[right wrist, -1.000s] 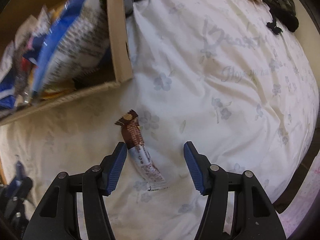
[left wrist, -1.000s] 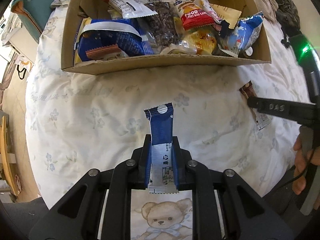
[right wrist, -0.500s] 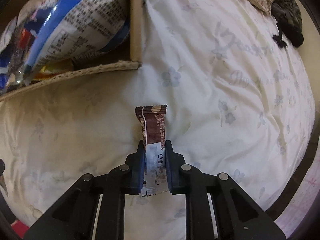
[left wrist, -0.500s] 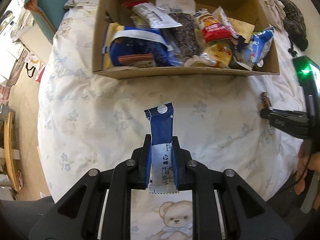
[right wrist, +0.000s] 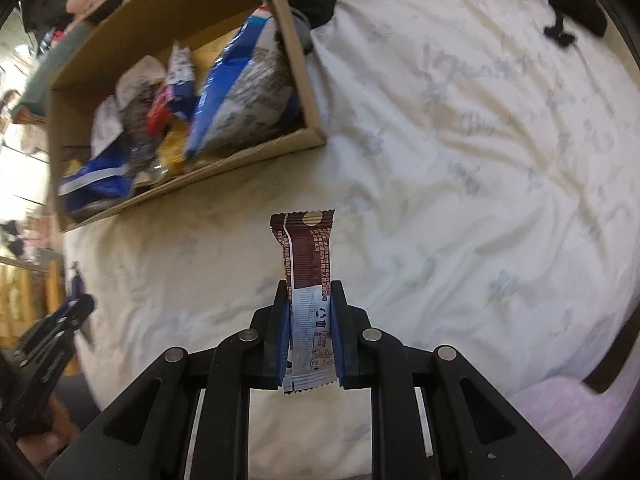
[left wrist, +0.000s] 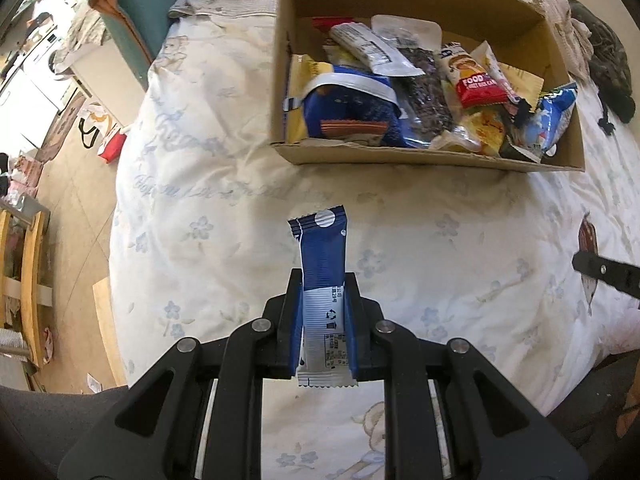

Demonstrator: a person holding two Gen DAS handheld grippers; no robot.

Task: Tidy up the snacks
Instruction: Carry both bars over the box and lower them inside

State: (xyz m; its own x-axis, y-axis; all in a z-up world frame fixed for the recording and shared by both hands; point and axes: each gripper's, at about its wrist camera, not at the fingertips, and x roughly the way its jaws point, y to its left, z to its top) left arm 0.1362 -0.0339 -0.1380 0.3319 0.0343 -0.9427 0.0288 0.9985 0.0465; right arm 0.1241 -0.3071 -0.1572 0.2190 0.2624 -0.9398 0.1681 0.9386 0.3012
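1. Left wrist view: a floral quilt [left wrist: 240, 184] covers the bed, with floor at the left; the cardboard box [left wrist: 400, 158] of snacks sits ahead. The left gripper [left wrist: 323, 312] is clamped narrow on a blue wafer packet [left wrist: 323, 256].
2. Right wrist view: the same quilt [right wrist: 460, 200], with the box [right wrist: 200, 178] at upper left. The right gripper [right wrist: 310, 320], its jaws just closed, pinches a brown wafer packet [right wrist: 308, 252].

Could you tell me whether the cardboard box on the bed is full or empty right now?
Fairly full: the open cardboard box holds many snack packets, piled to about its front wall, on the bed cover.
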